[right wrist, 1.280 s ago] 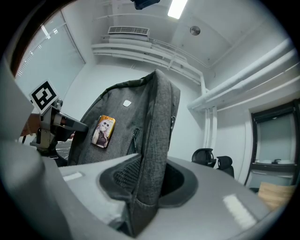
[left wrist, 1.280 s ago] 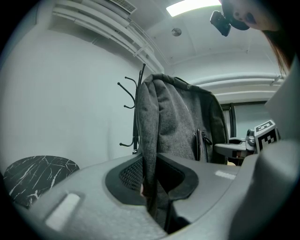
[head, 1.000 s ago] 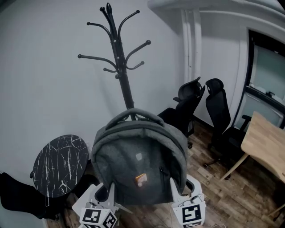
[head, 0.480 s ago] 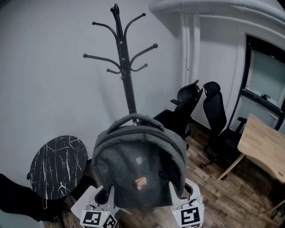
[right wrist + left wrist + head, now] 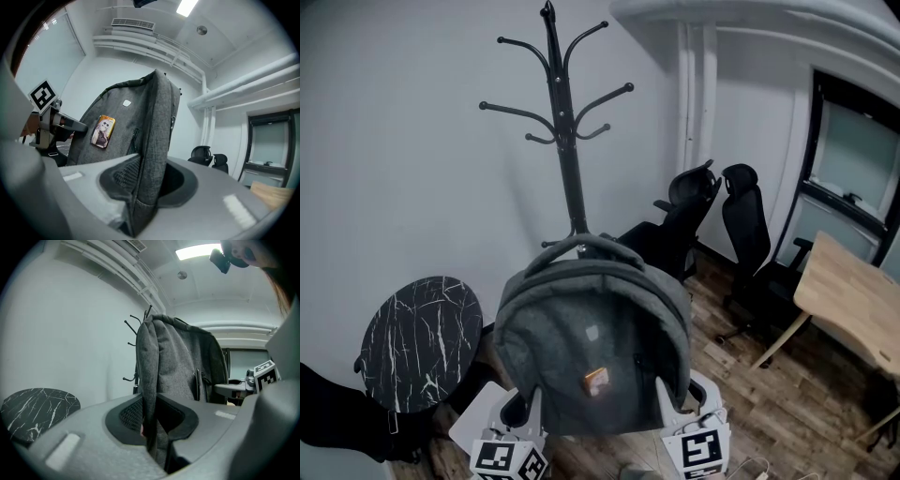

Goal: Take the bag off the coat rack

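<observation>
My left gripper and right gripper each clench a lower side seam of the soft grey fabric backpack, held upright between them, clear of the black metal coat rack (floppy, seemingly light; I judge the seams grip best).

Left tongs at seven o'clock, right tongs at five o'clock in the head view, both pointing level, each clamped on a side of the bag.

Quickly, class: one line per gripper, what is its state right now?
Left gripper: closed on the grey backpack, gripping one side edge.
Right gripper: closed on the grey backpack, gripping the opposite side edge.
</observation>
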{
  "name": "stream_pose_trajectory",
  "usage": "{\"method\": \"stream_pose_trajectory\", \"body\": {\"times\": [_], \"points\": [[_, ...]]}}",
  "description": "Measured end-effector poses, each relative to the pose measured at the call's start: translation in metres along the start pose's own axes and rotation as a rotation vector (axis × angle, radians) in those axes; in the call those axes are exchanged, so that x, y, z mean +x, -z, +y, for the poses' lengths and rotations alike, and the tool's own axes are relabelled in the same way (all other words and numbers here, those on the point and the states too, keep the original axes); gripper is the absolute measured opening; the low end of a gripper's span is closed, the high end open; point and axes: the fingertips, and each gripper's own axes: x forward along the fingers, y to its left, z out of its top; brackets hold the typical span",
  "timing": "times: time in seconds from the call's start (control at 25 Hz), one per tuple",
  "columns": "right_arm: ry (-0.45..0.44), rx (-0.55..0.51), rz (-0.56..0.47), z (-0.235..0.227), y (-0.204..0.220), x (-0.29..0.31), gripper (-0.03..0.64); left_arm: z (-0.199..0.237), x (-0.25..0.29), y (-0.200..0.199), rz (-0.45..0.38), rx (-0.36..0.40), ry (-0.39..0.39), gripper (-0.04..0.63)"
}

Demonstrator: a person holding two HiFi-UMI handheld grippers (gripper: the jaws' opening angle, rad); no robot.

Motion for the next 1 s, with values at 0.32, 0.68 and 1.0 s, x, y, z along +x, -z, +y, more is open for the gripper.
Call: {"method": "stream_pose_trajectory", "body": {"times": [0.32, 0.68, 1.0], "points": [[0.016, 0.001, 0.019, 0.009, 0.003, -0.017, 0.101, -0.003, -0.014, 0.006, 0.012, -0.008, 0.022, 0.063], [0.026, -0.008, 0.032, 0.008, 0.001, -0.025, 0.101, -0.005, -0.017, 0.013, 0.024, -0.022, 0.034, 0.063], [0.029, -0.004, 0.036, 0.008, 0.003, -0.025, 0.101, -0.006, -0.016, 0.015, 0.034, -0.021, 0.036, 0.063]]}}
